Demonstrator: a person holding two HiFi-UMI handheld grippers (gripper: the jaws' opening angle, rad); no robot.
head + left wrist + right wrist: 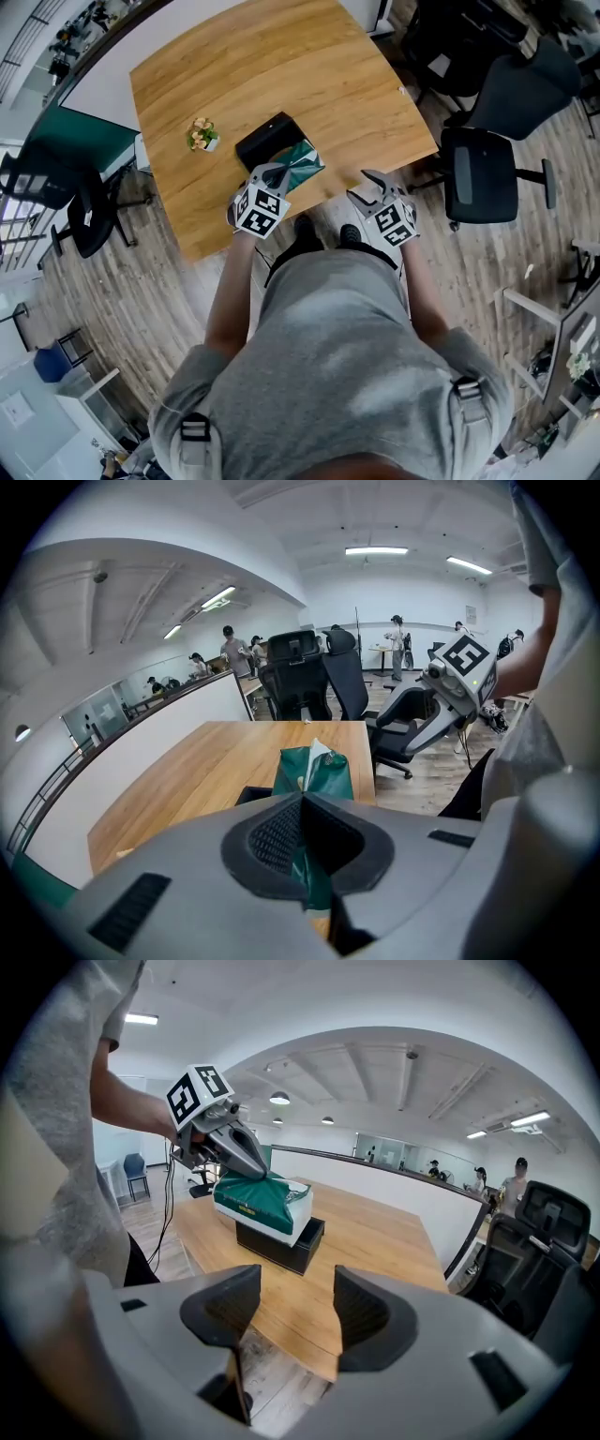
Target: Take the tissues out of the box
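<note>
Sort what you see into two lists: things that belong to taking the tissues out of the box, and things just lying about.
Belongs to the job: green tissue pack; black box; left tool, shut on the pack; right tool, open.
Just lying about: small potted plant; black office chair.

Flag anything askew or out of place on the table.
The green tissue pack is the one thing off. The left gripper is shut on its top wrapper, so the pack hangs tilted over the black box instead of lying flat inside it. Nothing looks spilled or torn.
</note>
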